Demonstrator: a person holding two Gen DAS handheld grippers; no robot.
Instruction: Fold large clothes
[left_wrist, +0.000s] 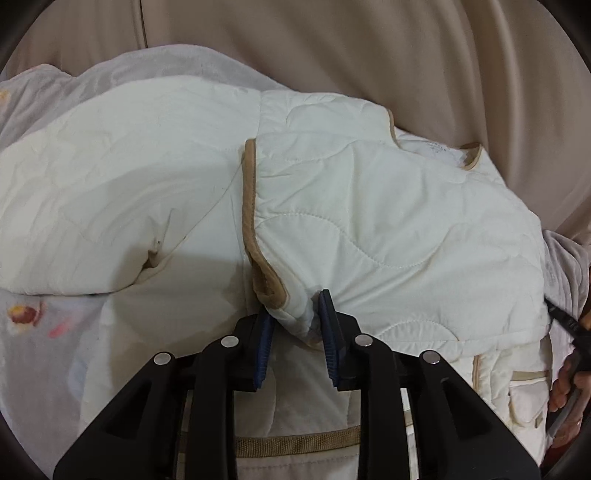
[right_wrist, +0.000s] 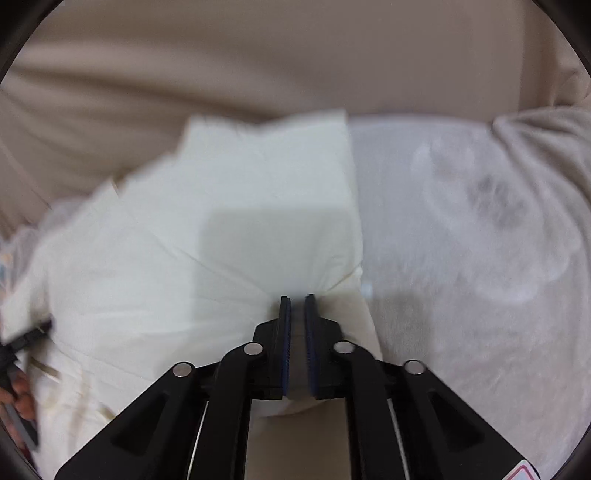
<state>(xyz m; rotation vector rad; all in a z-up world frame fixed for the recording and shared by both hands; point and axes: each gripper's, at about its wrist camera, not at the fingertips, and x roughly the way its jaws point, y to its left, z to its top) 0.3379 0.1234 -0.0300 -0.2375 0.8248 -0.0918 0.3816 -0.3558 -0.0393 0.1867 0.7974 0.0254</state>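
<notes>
A cream quilted jacket (left_wrist: 369, 206) with tan trim lies on a bed, one half folded over the other. My left gripper (left_wrist: 295, 310) is shut on a bunched corner of the jacket beside the tan-trimmed edge (left_wrist: 248, 192). In the right wrist view the jacket (right_wrist: 229, 229) is blurred. My right gripper (right_wrist: 297, 301) is shut on a fold of it near its right edge. The right gripper also shows at the far right of the left wrist view (left_wrist: 569, 325).
A pale grey blanket (right_wrist: 461, 229) with a faint print covers the bed under the jacket. It also shows in the left wrist view (left_wrist: 40, 332). A beige curtain (left_wrist: 369, 55) hangs behind. The person's hand (left_wrist: 569, 384) is at the right edge.
</notes>
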